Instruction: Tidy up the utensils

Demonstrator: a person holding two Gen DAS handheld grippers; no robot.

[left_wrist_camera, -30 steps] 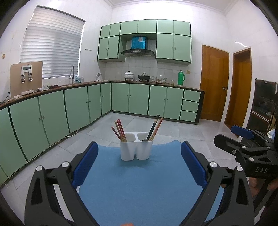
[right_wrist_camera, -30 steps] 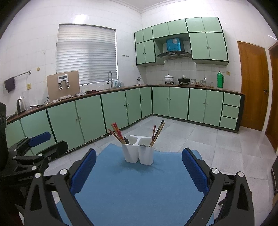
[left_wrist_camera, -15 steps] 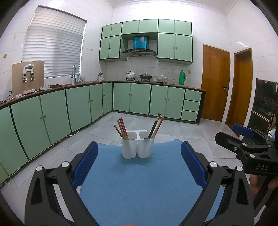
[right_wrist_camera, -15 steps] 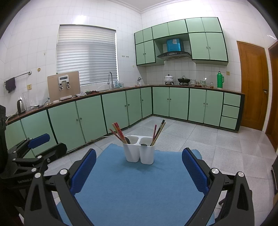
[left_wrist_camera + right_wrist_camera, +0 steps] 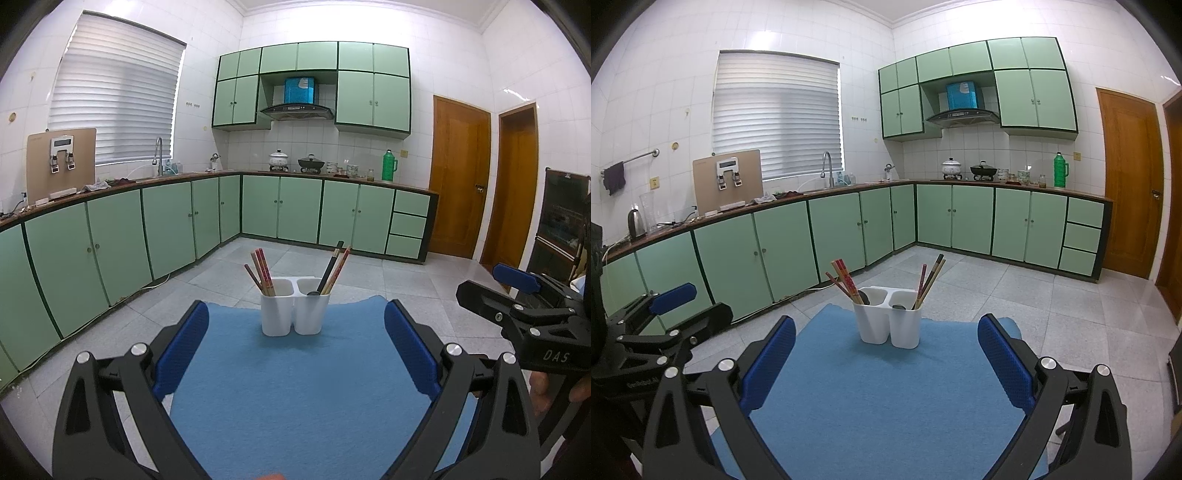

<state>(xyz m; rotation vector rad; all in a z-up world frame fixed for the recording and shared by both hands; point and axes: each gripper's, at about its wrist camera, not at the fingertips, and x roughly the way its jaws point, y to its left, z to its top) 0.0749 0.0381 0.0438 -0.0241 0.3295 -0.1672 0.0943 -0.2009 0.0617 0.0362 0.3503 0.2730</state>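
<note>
White two-cup holder (image 5: 294,310) on one blue mat (image 5: 295,387); both grippers' jaws apart, empty.

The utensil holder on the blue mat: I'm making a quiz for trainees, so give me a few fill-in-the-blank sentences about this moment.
1. The white utensil holder has ____ compartments.
2. The holder stands on a ____ mat.
3. The left gripper and the right gripper both have their jaws ____, with nothing between them.
4. The black-handled utensil stands in the ____ compartment in the left wrist view.

Missing words: two; blue; open; right
</note>
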